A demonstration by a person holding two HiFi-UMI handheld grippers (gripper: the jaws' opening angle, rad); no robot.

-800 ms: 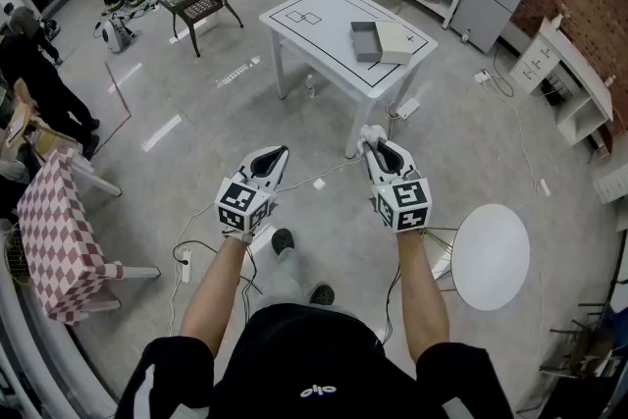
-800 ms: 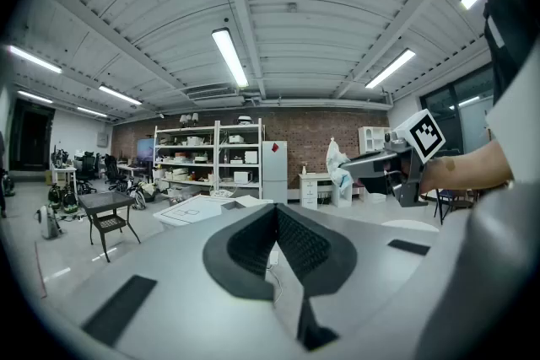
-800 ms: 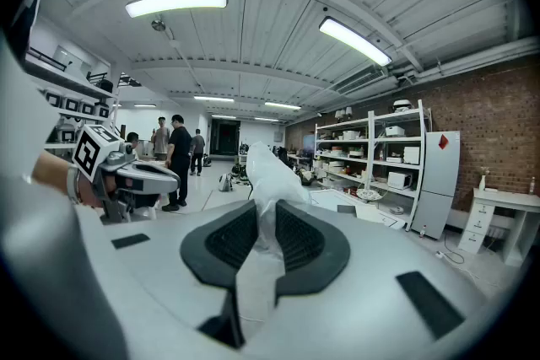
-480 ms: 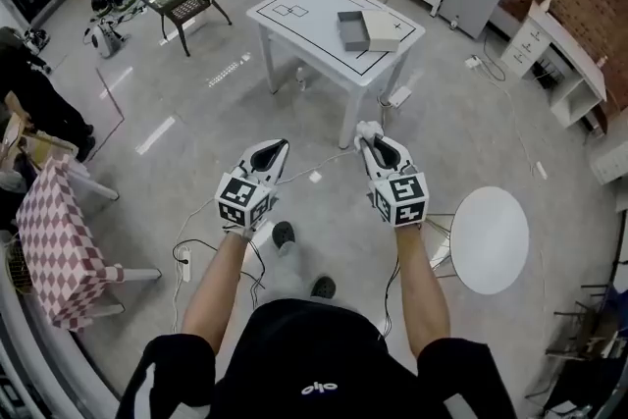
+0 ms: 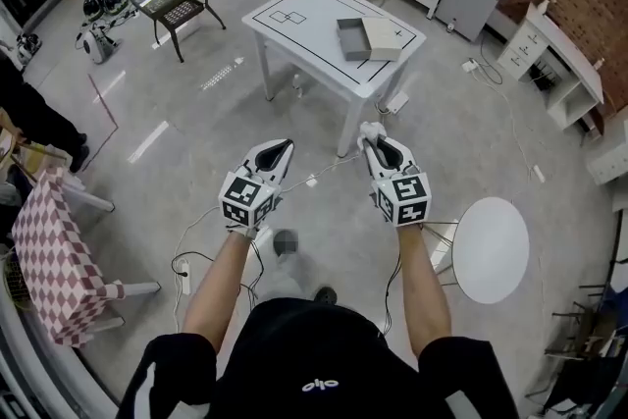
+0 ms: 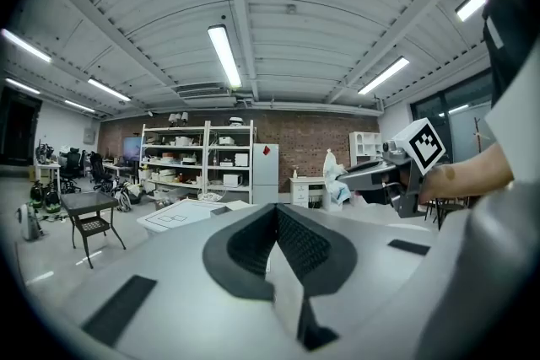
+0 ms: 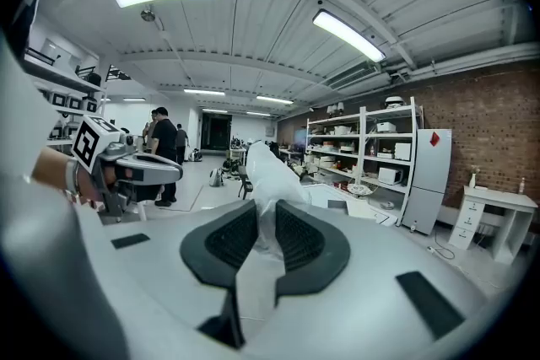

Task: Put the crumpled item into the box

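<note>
Right claw (image 7: 260, 223) pinches crumpled white plastic film (image 7: 268, 169); left claw (image 6: 276, 223) pressed together.

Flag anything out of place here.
A loose cable trails over the floor on the way to the table, which looks like a trip risk. Nothing else stands out.

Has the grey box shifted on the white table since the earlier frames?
No. The grey box sits where it was on the white table, toward its right corner, away from the drawn rectangles.

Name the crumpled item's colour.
The crumpled item is white; right gripper view shows it best.
</note>
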